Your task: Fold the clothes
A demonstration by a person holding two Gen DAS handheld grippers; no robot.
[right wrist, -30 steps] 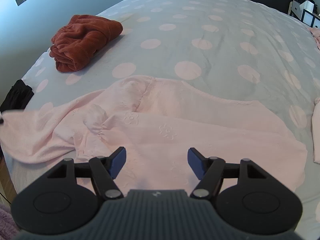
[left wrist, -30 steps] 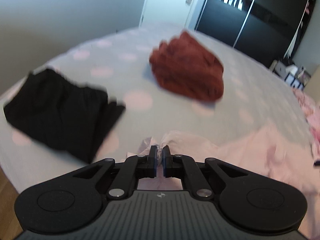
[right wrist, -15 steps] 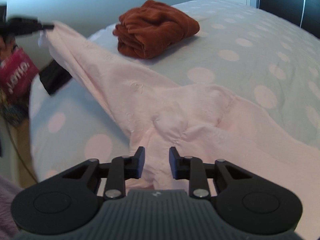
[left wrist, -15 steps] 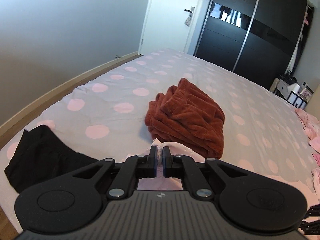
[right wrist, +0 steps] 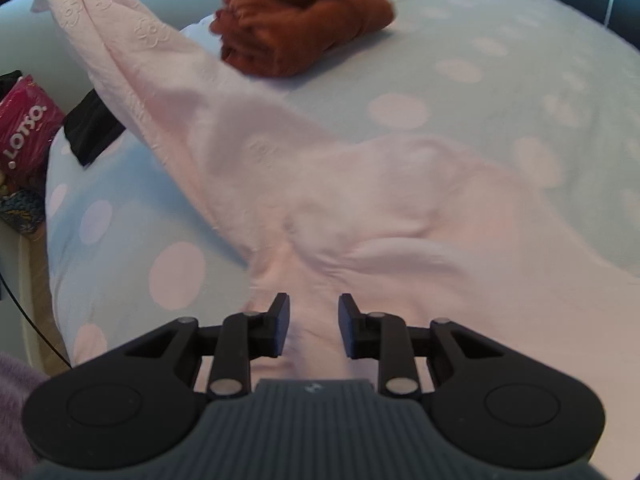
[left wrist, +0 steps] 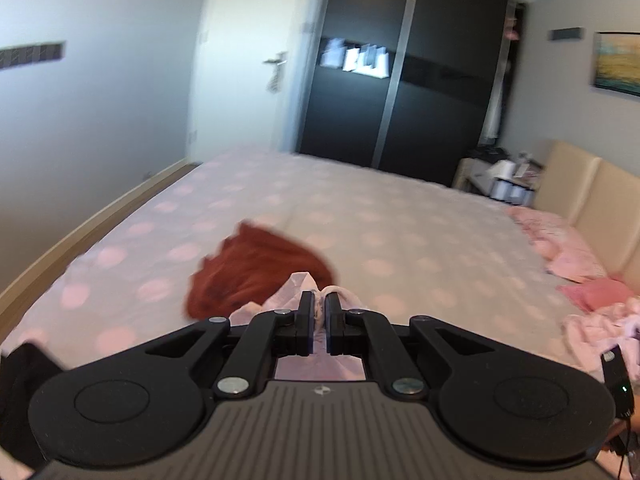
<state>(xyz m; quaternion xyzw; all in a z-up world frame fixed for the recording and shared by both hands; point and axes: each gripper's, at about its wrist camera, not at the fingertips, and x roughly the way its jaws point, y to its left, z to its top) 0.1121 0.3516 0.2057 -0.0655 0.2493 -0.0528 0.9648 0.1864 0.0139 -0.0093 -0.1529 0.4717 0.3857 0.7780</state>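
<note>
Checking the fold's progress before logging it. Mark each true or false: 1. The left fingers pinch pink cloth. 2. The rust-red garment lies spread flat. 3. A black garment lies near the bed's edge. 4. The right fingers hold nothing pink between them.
1. True: the left gripper is shut on the pink garment.
2. False: the rust garment is a folded bundle.
3. True: the black garment is there on the bed.
4. False: the right gripper, opening, has pink cloth between its fingers.

My left hand-held gripper (left wrist: 319,322) raised, angled down, jaws clamped on pink cloth (right wrist: 256,148). My right hand-held gripper (right wrist: 314,330) pointing steeply down, jaws opening, cloth between them.
</note>
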